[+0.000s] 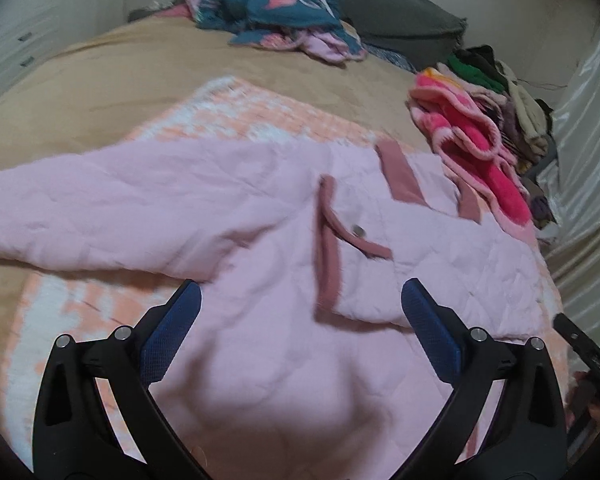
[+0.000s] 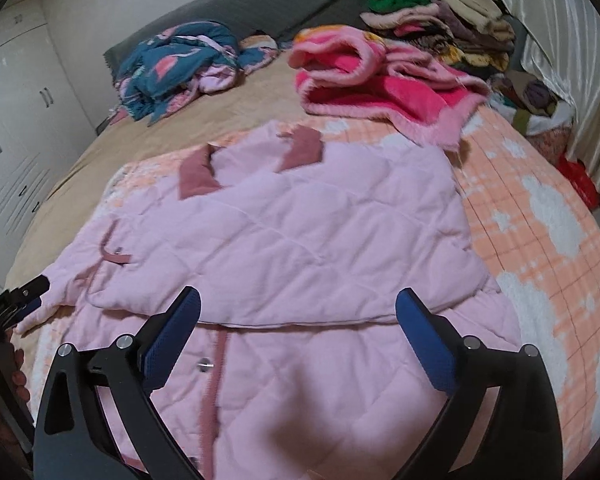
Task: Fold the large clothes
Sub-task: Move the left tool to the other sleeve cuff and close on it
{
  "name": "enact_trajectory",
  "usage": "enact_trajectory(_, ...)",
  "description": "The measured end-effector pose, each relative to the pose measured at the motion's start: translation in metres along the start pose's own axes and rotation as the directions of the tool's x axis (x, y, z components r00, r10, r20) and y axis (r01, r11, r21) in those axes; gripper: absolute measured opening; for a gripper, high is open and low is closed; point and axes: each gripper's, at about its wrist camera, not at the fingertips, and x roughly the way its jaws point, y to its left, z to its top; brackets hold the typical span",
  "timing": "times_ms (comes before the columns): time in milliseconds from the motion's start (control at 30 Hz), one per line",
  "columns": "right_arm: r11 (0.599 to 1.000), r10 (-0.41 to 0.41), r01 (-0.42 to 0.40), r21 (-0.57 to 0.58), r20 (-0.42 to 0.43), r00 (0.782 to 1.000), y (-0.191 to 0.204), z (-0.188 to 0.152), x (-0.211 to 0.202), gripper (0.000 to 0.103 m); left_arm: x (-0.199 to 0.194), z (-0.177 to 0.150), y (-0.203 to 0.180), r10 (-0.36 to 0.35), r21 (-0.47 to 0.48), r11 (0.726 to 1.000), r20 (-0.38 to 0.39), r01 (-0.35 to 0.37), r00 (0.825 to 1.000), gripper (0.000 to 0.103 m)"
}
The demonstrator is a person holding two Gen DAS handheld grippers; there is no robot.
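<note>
While jaws gape, both grippers overhang jacket (image 2: 300,232).

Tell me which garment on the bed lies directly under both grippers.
The pale pink quilted jacket with dusty-rose trim. It lies spread under both open grippers; the hot-pink fleece and teal patterned bundle lie farther back.

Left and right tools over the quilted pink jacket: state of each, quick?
Left tool: open, holding nothing, above the light pink quilted jacket.
Right tool: open, holding nothing, above the same jacket.
</note>
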Motion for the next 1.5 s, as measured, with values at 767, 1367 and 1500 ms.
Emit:
enact_trajectory(767,0.942,0.170,-0.141,-0.305,0.070,0.983,0.188,0.020,-0.013,0.099,-0.050,0.034,0.122,0.239,-0.224,0.952,0.113,-0.210,0.964,0.094)
enact_trajectory(1367,0.858,0.275,-0.257,-0.445,-0.025,0.961,0.310,0.003,0.021,0.099,-0.059,0.034,0.205,0.338,-0.399,0.872,0.074,-0.283,0.938,0.094)
enact_trajectory(1500,0.841,0.275,-0.263,-0.473,-0.044,0.960,0.327,-0.002,0.031,0.099,-0.053,0.029,0.225,0.345,-0.438,0.850,0.042,-0.293,0.938,0.094)
